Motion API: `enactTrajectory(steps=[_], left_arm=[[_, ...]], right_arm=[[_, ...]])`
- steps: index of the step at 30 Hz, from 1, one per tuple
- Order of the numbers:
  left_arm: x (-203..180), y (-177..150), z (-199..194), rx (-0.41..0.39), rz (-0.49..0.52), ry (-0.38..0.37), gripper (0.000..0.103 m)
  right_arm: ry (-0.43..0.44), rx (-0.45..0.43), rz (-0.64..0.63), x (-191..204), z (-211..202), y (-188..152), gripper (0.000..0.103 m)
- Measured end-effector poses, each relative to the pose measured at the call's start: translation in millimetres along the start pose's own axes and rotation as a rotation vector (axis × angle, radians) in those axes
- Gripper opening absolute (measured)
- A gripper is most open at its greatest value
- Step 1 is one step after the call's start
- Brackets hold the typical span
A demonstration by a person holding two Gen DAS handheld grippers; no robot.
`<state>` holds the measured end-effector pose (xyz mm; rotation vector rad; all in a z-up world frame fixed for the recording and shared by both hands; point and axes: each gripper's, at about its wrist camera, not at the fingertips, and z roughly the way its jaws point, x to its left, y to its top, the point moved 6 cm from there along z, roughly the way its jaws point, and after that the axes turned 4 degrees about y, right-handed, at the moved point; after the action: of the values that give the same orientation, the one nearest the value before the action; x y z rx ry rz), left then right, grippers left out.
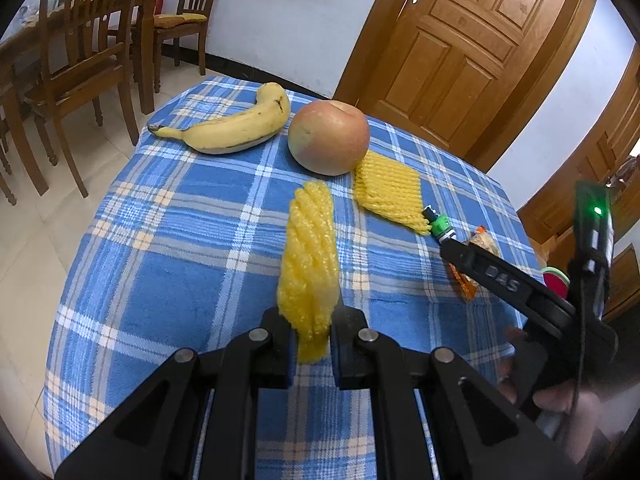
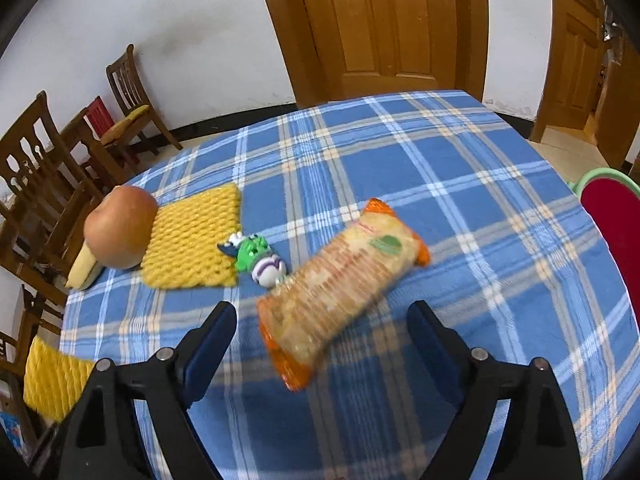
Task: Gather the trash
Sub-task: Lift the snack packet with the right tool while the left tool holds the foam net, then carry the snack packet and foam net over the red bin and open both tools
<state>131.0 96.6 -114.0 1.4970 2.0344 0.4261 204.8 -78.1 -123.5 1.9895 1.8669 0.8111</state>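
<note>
Left claw [image 1: 311, 336] gripping yellow foam net [image 1: 310, 264], right claw [image 2: 322, 334] spread above cracker packet [image 2: 340, 292]

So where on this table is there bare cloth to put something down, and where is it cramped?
Bare tablecloth runs from the cracker packet to the far edge by the door, and left of the foam net held in the left gripper, below the banana. Crowded: apple, flat foam net, toy and packet bunch together ahead of the open right gripper.

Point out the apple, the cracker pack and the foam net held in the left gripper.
apple [image 1: 328, 138], left wrist view, front skin.
cracker pack [image 2: 344, 286], right wrist view, wrapper middle.
foam net [image 1: 310, 264], left wrist view, mid-length.
</note>
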Motion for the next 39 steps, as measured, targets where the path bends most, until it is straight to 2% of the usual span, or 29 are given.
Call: enactTrajectory(steps=[3,7,8,10,15,22,27,32,39], left_arm=[[-3,0,1,0.002,0.008,-0.005,0.011],[-7,0,0,0.000,0.018,-0.010,0.011],[-9,0,-1,0.001,0.020,-0.012,0.011],[-11,-1,-1,0.001,0.024,-0.015,0.011],[-18,-3,-1,0.008,0.039,-0.018,0.011],[-34,-5,-5,0.009,0.069,-0.037,0.011],[-52,-9,-6,0.023,0.103,-0.074,0.011],[-74,-13,-5,0.044,0.132,-0.130,0.011],[-111,-19,-5,0.056,0.203,-0.164,0.011]], right_arm=[[-0.063,-0.005,-0.048,1,5,1,0.091],[-0.093,-0.013,-0.051,-11,1,-3,0.090],[-0.094,-0.015,-0.046,-14,-1,-3,0.087],[-0.079,-0.023,-0.036,-21,-7,-5,0.079],[-0.029,-0.025,-0.027,-42,-19,-6,0.043],[0.064,-0.027,-0.008,-67,-34,-16,0.040],[0.085,-0.055,0.041,-88,-51,-27,0.038],[0.071,-0.087,0.066,-112,-71,-33,0.038],[0.009,-0.138,0.151,-168,-97,-38,0.038]])
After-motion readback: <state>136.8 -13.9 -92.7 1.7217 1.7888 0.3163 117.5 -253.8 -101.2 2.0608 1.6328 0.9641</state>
